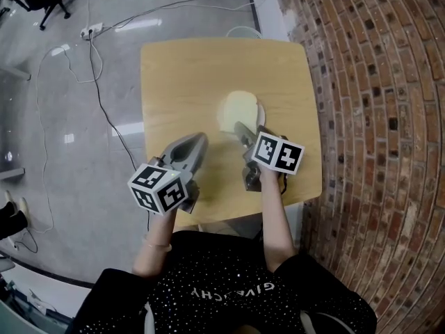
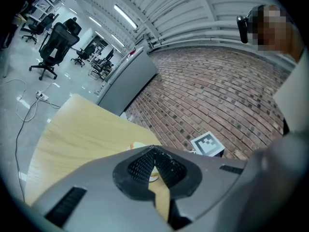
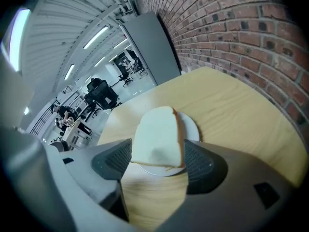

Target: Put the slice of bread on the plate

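One bread slice [image 3: 157,134] flat on plate [image 3: 191,124], long axis near-far, brick wall [image 1: 375,117] right; right gripper [image 3: 157,159] jaws released astride it, left gripper [image 2: 154,162] jaws clenched.

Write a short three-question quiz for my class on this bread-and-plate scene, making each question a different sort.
1. True or false: the slice of bread lies on the plate.
2. The jaws of the left gripper are: A wide apart; B together; C closed on the bread.
3. Fill in: the wall beside the table is made of ____.
Key: 1 true; 2 B; 3 brick.
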Demonstrator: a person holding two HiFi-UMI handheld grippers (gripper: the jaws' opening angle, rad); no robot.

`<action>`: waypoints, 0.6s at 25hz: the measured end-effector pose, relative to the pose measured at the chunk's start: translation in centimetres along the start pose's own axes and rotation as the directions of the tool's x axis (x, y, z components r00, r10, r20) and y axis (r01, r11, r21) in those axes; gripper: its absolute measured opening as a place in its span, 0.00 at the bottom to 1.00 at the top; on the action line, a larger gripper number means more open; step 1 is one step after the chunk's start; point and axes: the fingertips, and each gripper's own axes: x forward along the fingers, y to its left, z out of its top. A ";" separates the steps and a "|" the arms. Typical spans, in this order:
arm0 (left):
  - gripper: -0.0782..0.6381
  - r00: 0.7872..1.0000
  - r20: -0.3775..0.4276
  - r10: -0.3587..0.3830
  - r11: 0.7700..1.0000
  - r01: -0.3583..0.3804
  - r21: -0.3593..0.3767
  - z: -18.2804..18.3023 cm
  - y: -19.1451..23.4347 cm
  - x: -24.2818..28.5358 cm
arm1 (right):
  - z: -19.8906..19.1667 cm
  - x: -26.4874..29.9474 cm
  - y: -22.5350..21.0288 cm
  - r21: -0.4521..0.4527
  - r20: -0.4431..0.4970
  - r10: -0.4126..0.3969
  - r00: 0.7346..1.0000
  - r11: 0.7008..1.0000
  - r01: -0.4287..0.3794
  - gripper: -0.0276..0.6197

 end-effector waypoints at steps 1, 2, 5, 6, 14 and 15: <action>0.12 1.000 -0.003 -0.003 1.000 0.003 0.000 -0.1 -0.1 -0.1 | -0.1 -0.4 -0.4 0.004 0.010 -0.016 1.000 1.000 0.016 0.54; 0.12 1.000 -0.008 -0.007 1.000 0.007 0.001 -0.2 -0.2 -0.2 | -0.1 -0.8 -0.7 0.009 0.021 -0.029 0.999 1.000 0.028 0.54; 0.12 1.000 -0.024 -0.020 1.000 0.020 0.012 -0.5 -0.6 -0.2 | -0.2 -2.6 -1.3 0.051 0.064 -0.017 0.998 0.999 0.014 0.54; 0.12 0.999 -0.027 -0.024 0.999 0.025 0.021 -0.5 -0.9 -0.2 | -0.2 -3.4 -1.3 0.069 0.085 0.001 0.996 0.998 -0.007 0.53; 0.12 0.996 -0.051 -0.073 0.987 0.079 0.137 -0.2 -4.7 0.5 | 0.6 -9.7 2.8 0.084 0.220 0.267 0.938 0.953 -0.291 0.38; 0.12 0.995 -0.054 -0.078 0.985 0.086 0.152 -0.2 -5.3 0.5 | 0.8 -10.6 3.2 0.094 0.251 0.288 0.924 0.943 -0.319 0.26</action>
